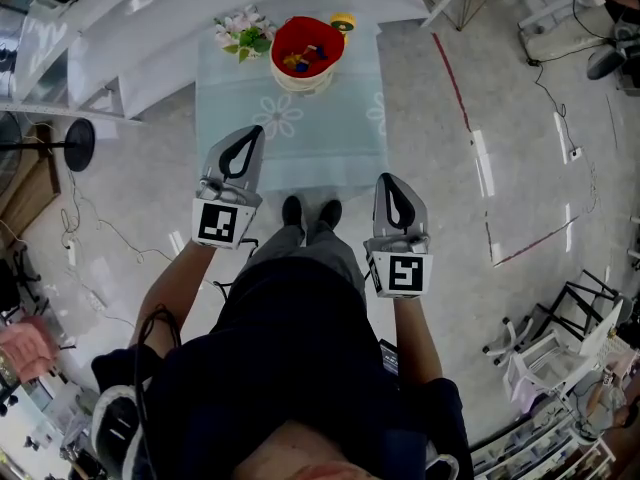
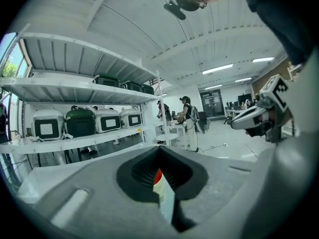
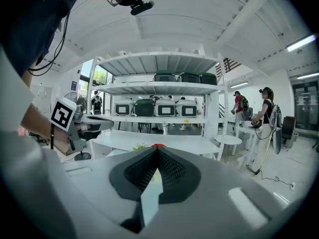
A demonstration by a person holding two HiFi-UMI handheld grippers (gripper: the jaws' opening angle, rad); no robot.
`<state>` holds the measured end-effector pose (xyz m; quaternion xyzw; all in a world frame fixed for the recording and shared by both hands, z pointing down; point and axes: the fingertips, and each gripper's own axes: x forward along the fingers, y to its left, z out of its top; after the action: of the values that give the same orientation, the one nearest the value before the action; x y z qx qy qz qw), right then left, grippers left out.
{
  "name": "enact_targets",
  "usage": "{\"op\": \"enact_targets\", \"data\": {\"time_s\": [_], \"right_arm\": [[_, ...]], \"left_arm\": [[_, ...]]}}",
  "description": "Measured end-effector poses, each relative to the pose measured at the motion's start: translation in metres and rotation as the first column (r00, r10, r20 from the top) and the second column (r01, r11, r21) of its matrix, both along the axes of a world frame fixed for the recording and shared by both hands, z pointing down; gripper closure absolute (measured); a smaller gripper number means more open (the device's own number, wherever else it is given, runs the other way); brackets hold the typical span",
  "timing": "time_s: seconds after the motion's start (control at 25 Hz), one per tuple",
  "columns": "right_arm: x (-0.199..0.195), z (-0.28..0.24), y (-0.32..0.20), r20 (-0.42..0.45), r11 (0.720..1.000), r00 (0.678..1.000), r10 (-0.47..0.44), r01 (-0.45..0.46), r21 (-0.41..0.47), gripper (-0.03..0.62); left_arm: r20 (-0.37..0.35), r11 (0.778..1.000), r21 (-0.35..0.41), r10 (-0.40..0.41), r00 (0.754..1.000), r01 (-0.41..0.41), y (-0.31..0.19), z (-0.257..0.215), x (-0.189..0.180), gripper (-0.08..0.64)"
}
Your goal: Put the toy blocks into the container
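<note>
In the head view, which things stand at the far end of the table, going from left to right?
bunch of flowers → red container with toy blocks inside → small yellow object

No text or label is legible

Head camera overhead; gripper cameras level, toward shelves (image 3: 159, 87)

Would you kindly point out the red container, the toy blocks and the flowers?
red container (image 1: 306, 30): head view, bare inner wall.
toy blocks (image 1: 303, 61): head view, pile inside the container.
flowers (image 1: 243, 33): head view, white blossoms.
</note>
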<state>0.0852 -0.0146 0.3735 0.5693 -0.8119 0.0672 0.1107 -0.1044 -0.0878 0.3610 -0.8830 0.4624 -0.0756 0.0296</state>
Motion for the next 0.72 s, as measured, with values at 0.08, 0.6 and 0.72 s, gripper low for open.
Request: {"op": "enact_targets", "data": {"time_s": [0.08, 0.6, 0.72], "right_arm": [[0.001, -0.001, 0.001, -0.011, 1.0, 1.0, 0.004, -0.004, -0.001, 0.595], [0.003, -0.001, 0.011, -0.058, 0.999, 0.997, 0.042, -0.042, 0.0, 0.597], [0.004, 0.0, 0.011, -0.061, 0.999, 0.997, 0.049, -0.049, -0.003, 0.597]], "left_arm": [[-0.002, 1.0, -0.002, -0.015, 1.0, 0.015, 0.008, 0.001, -0.005, 0.558], [-0.012, 0.997, -0.001, -0.073, 0.997, 0.073, 0.035, 0.007, -0.027, 0.56], [-0.018, 0.997, 0.001, -0.08, 0.997, 0.08, 0.037, 0.009, -0.029, 0.56]]}}
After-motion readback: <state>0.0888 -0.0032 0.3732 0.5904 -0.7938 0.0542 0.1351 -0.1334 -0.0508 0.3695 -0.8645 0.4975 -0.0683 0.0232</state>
